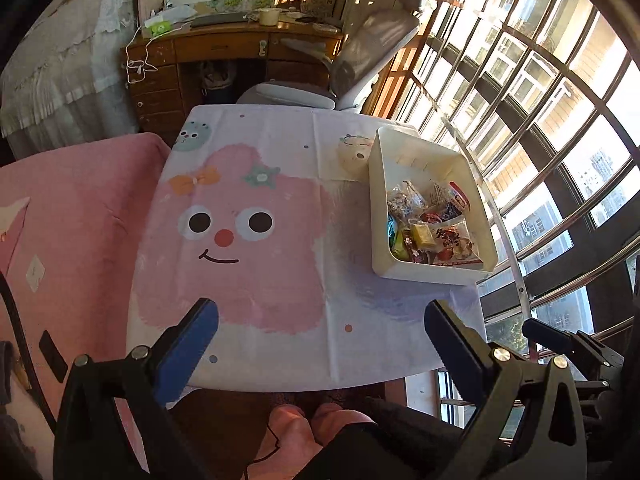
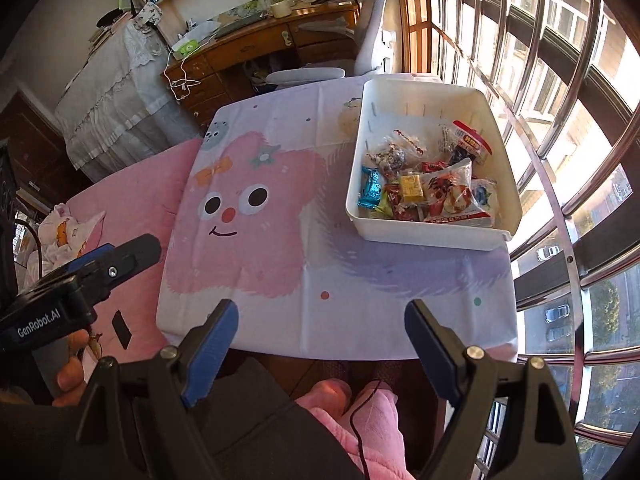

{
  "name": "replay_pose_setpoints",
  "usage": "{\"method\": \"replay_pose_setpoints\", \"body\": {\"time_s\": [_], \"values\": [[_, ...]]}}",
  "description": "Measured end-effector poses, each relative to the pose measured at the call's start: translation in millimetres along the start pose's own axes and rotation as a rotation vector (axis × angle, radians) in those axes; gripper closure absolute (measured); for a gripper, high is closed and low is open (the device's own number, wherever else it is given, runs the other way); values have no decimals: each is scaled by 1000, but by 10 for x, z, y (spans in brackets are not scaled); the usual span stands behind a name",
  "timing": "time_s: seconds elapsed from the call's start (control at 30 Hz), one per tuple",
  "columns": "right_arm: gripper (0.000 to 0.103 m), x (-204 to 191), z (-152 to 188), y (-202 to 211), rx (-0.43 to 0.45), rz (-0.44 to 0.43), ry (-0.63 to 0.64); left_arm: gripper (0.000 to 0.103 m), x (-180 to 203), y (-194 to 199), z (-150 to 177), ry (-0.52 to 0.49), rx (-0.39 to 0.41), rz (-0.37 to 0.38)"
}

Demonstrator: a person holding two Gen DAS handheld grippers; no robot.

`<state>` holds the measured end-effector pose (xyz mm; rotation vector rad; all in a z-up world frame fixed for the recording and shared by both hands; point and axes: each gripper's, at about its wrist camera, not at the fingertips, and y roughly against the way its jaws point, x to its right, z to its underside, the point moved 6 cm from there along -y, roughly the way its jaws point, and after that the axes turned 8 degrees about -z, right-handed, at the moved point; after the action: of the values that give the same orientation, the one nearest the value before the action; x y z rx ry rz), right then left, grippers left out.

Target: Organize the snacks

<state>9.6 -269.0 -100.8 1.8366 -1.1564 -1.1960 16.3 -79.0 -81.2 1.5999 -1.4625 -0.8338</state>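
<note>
Sunlit room, window bars at right. Tablecloth [image 2: 280,216] with pink cartoon face covers small table. White bin [image 2: 434,232] on its right side holds wrapped snacks [image 2: 424,184], perhaps a dozen. Left gripper [image 1: 320,344] and right gripper [image 2: 320,340] hover near edge, jaws spread, empty.

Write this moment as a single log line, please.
left tool open, empty | right tool open, empty | snacks in white bin | tablecloth bare

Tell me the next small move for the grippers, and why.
Probably withdraw and stop. Both the left gripper and right gripper are open and empty, and every wrapped snack in view already lies inside the white rectangular plastic bin; none shows on the pink cartoon-face tablecloth.
</note>
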Motion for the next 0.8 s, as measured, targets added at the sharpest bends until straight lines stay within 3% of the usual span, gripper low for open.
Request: {"method": "replay_pose_setpoints", "body": {"time_s": [0.43,0.57,0.67,0.8], "values": [[13,82,21,456,124,35,16,1,297,431,-37,-58,140,-138],[10,154,6,470,143,44,10,1,374,439,8,-65,145,-162],[0,171,8,446,144,51,16,1,411,416,39,-67,141,-187],[0,183,8,424,143,42,24,1,441,435,68,-71,149,-206]]}}
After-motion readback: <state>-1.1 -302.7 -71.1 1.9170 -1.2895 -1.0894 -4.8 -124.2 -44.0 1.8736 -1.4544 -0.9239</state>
